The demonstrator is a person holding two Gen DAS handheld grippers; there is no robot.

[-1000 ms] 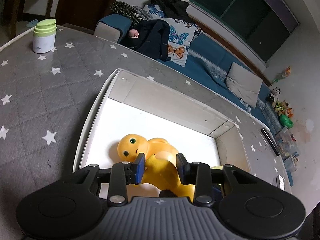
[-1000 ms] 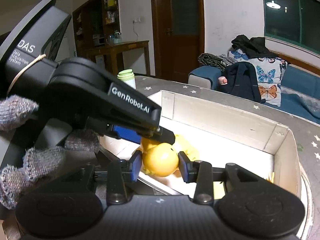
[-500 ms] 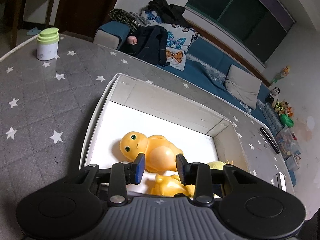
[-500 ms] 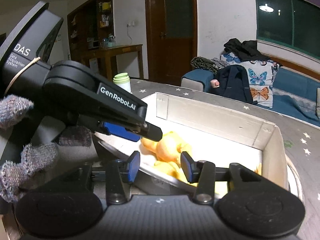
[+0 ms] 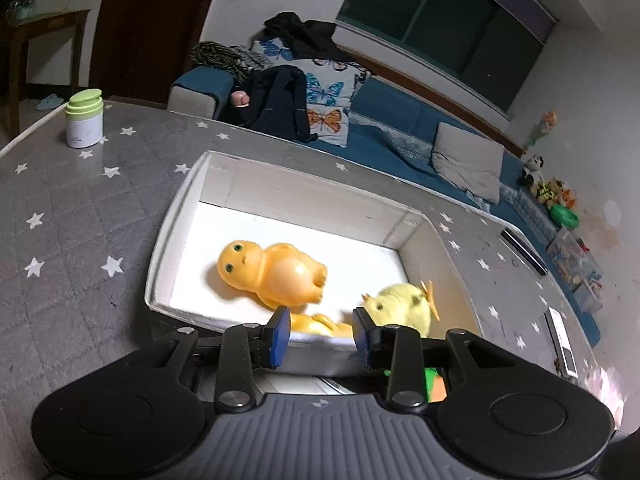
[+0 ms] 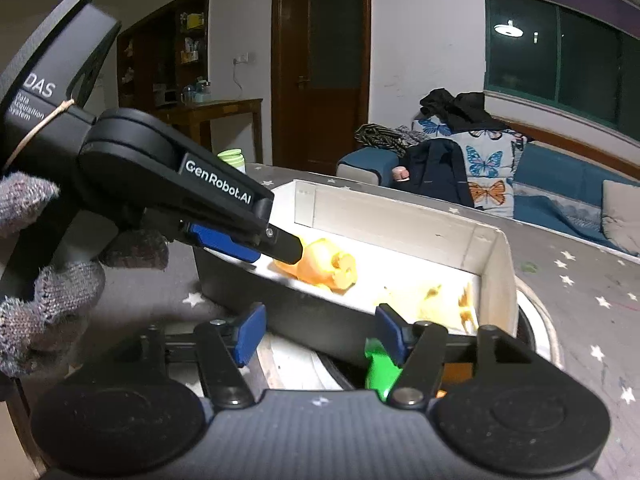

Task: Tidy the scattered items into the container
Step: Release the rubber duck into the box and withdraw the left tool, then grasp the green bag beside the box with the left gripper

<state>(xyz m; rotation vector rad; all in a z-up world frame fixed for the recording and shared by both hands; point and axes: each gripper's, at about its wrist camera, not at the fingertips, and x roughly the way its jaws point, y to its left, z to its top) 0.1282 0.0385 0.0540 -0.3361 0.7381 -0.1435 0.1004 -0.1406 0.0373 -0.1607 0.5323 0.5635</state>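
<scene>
The table (image 5: 72, 208) carries a grey quilted cover printed with white stars. A white open-topped box (image 5: 176, 216) stands directly on it, near the middle of the left wrist view. A white jar with a green lid (image 5: 84, 120) stands upright at the far left, well apart from the box. A dark flat bar (image 5: 524, 250) and a small white device (image 5: 562, 342) lie at the right edge.

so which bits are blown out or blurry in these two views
Left wrist view: the white box floor glares bright, the orange toy is sharp, the yellow chick slightly soft. Right wrist view: the box floor is overexposed, and the orange toy and chick smear into it.
</scene>
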